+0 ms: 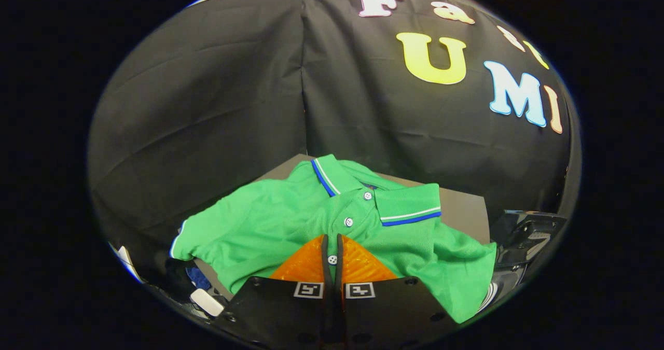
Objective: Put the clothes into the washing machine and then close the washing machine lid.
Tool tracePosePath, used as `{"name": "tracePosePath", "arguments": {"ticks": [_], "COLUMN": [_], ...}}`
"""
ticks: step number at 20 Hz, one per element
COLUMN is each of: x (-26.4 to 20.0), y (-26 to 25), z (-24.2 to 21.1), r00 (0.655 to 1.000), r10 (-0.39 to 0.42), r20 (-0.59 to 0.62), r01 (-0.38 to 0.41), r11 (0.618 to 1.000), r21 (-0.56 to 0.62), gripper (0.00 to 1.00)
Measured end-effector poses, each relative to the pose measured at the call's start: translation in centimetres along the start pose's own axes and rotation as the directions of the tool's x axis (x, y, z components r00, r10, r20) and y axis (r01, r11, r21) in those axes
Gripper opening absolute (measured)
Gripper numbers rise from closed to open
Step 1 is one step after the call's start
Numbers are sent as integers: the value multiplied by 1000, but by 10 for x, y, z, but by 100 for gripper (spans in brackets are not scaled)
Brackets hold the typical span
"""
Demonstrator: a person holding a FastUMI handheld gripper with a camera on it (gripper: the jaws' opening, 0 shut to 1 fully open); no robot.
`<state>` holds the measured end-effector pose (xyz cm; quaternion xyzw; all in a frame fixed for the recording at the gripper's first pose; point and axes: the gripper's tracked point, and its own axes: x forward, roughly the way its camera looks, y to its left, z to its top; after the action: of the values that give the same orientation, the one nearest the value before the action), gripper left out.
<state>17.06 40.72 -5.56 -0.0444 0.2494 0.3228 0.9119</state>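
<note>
Shirt (290,225) first: a green polo with blue-and-white trim on collar and sleeve lies spread on a grey tabletop (467,210), its button placket running straight toward the claw (332,246). The claw's two fingers stand nearly together, only a thin slit left between them, and a button of the placket shows in that slit — whether fabric is truly pinched there cannot be told, since the fingers cover the spot. Just beyond the fingertips sit the upper buttons and the collar. Off to the claw's right, past the shirt's hem, a dark glossy object (524,236) shows, too cut off to name. The likely trouble: a thin pinch near the placket could slip on lifting, or the sleeves could trail and snag on the table's edge.
</note>
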Motion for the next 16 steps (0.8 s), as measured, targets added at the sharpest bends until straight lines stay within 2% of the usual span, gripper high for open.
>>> {"name": "tracePosePath", "arguments": {"ticks": [5, 16], "x": [-27, -82], "y": [-11, -76], "z": [8, 30], "r00": [998, 987], "r10": [43, 28], "r20": [49, 159], "r01": [-41, -24], "r11": [999, 999], "r21": [-30, -28], "gripper": [2, 2]}}
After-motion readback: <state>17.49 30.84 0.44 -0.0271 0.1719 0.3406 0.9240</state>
